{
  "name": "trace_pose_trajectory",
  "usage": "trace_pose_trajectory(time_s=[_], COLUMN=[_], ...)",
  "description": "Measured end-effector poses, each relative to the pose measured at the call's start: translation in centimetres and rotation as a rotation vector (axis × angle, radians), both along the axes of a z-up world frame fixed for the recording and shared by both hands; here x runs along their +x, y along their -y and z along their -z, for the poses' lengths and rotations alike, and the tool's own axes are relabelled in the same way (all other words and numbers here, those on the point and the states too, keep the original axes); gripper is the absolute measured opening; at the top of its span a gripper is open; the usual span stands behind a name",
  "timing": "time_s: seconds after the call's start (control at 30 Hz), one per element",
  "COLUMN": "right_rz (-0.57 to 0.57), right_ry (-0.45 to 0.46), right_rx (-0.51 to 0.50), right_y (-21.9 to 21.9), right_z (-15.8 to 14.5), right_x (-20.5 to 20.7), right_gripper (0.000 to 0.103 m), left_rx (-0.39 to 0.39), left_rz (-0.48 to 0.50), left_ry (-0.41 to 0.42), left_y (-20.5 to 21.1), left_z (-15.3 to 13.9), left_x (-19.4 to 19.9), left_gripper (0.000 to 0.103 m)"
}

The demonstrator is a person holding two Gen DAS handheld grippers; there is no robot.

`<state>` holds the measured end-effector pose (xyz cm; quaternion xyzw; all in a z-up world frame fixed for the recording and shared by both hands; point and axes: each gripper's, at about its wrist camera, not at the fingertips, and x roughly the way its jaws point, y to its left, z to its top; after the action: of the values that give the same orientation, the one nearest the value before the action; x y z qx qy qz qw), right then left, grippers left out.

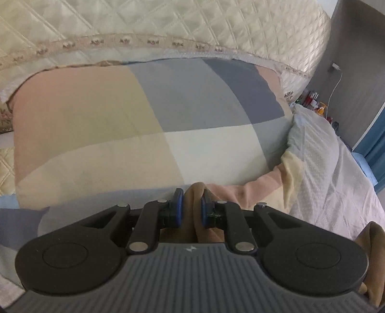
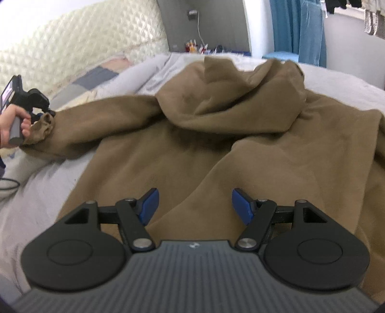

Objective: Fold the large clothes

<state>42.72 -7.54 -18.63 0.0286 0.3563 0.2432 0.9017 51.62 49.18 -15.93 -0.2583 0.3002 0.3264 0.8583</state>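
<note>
A large brown hooded garment (image 2: pixel 216 144) lies spread on the bed, its hood bunched at the far side and one sleeve stretched out to the left. My left gripper (image 1: pixel 192 195) is shut on the brown sleeve cuff (image 1: pixel 196 192), which bulges up between its blue pads. The right wrist view shows that same left gripper (image 2: pixel 49 113) at the far left, held by a hand (image 2: pixel 13 125), with the cuff (image 2: pixel 43 127) pulled out over the bedding. My right gripper (image 2: pixel 193 192) hovers open over the garment's body, nothing between its blue fingers (image 2: pixel 150 204).
A checked pillow (image 1: pixel 144 120) in pastel squares lies ahead of the left gripper against a quilted cream headboard (image 1: pixel 168 21). A white bedspread (image 1: pixel 336 173) covers the bed. A cluttered bedside shelf (image 2: pixel 199 47), a charger cable and blue curtains (image 2: pixel 296 26) stand beyond the bed.
</note>
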Motion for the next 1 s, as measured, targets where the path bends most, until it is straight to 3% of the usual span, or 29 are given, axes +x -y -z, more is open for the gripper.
trace_pose_trajectory(time_s=[0.13,0.23,0.27,0.4,0.6,0.73,1.0], right_rz=[-0.018,-0.029,-0.032,-0.043,-0.068,-0.07,-0.112], right_ry=[-0.024,-0.021,-0.022,-0.024,-0.001,0.037,0.06], right_rx=[-0.012,-0.017,-0.016,-0.004,0.0,-0.018,-0.029], right_y=[-0.2,-0.3,-0.3,-0.1,0.4,0.8,1.7], right_z=[0.7,0.8,0.7,0.3,-0.8,-1.8,-2.8], right_x=[0.3,0.2,0.1,-0.5,-2.3,-4.1,-7.4], right_gripper=[0.069,0.07,0.07,0.069,0.069,0.069,0.069], left_rx=[-0.005,-0.044,-0.054,-0.054,0.021,0.022,-0.056], left_rz=[0.056,0.078,0.075,0.09,0.189,0.262,0.44], left_ry=[0.0,0.021,0.038,0.088,0.115,0.119,0.146], left_y=[-0.4,-0.2,0.2,2.8,10.2,16.2,28.8], left_z=[-0.3,-2.0,-2.8,-5.7,-8.5,-8.1,-5.4], left_x=[-0.2,-2.0,-2.8,-6.3,-10.9,-13.4,-17.7], left_gripper=[0.023,0.058,0.062,0.063,0.063,0.063,0.063])
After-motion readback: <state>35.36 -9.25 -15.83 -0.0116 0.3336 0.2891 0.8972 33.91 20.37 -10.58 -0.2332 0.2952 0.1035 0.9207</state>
